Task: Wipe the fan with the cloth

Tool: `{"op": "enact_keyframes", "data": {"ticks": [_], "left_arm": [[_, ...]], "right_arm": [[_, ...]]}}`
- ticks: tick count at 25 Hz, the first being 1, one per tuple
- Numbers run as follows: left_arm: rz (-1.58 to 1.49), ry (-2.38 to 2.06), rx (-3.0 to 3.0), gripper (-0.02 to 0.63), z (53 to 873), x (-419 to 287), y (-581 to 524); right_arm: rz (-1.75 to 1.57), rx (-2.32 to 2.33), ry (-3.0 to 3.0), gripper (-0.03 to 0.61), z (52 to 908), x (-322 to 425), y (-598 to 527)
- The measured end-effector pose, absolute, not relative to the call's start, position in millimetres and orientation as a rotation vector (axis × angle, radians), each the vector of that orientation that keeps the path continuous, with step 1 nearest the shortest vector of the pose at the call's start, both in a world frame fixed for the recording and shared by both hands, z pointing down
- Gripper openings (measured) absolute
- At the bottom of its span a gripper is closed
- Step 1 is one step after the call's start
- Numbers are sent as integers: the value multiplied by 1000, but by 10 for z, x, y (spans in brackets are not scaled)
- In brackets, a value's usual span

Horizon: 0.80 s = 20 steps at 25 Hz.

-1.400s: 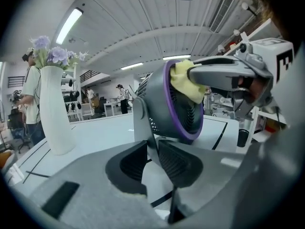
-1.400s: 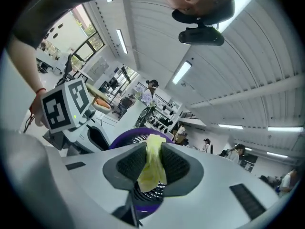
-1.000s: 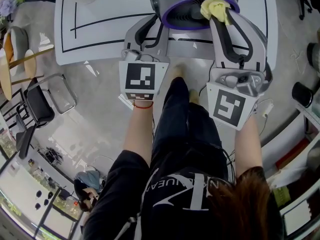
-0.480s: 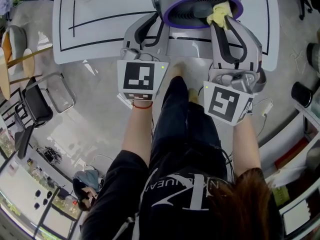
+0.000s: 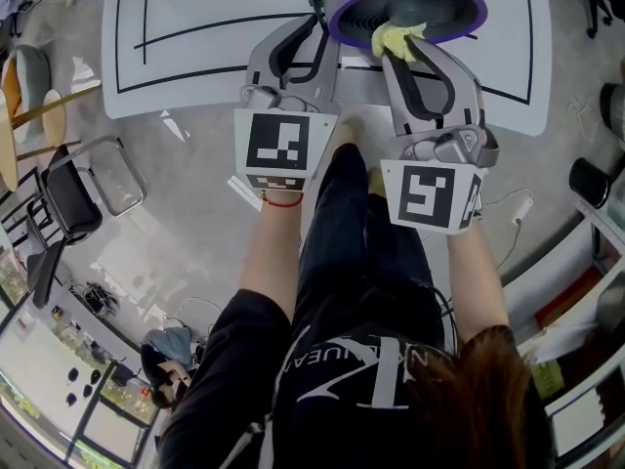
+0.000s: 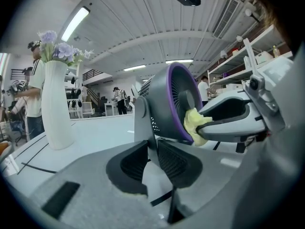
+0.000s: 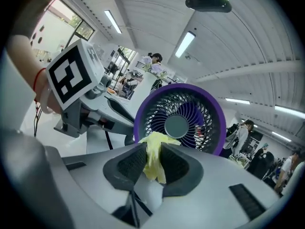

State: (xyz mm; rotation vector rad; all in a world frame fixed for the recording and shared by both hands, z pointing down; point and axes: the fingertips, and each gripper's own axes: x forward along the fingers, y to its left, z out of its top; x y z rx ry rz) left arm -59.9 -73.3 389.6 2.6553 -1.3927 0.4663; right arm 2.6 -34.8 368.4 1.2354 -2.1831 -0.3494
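Observation:
A grey fan with a purple rim stands on the white table; its grille faces me in the right gripper view, fan. My right gripper is shut on a yellow cloth, which is bunched between its pads in the right gripper view, cloth. The cloth presses on the lower front of the purple rim. My left gripper reaches the fan's left side. In the left gripper view the left gripper is closed around the fan's grey stand, with the cloth at the rim to the right.
A white vase with purple flowers stands on the table left of the fan. Black lines mark the tabletop. Chairs stand on the floor at the left, shelves at the right. People stand in the room behind.
The right gripper has slid the cloth along the purple rim, from the rim's right side down towards its near lower edge. The left gripper has kept its hold.

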Motion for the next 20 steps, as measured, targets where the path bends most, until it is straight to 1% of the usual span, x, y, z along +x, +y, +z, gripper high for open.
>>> {"op": "enact_keyframes", "data": {"ticks": [7,20], "left_arm": [[459,-1392,2657,75,3898,-601,-736],[448,-1379,2667,71,3884,-558,-711]], "right_arm": [[-173,1215,-2322,89,3657,-112,-352],[-222,1177,-2393,89,3509,-250,-336]]}}
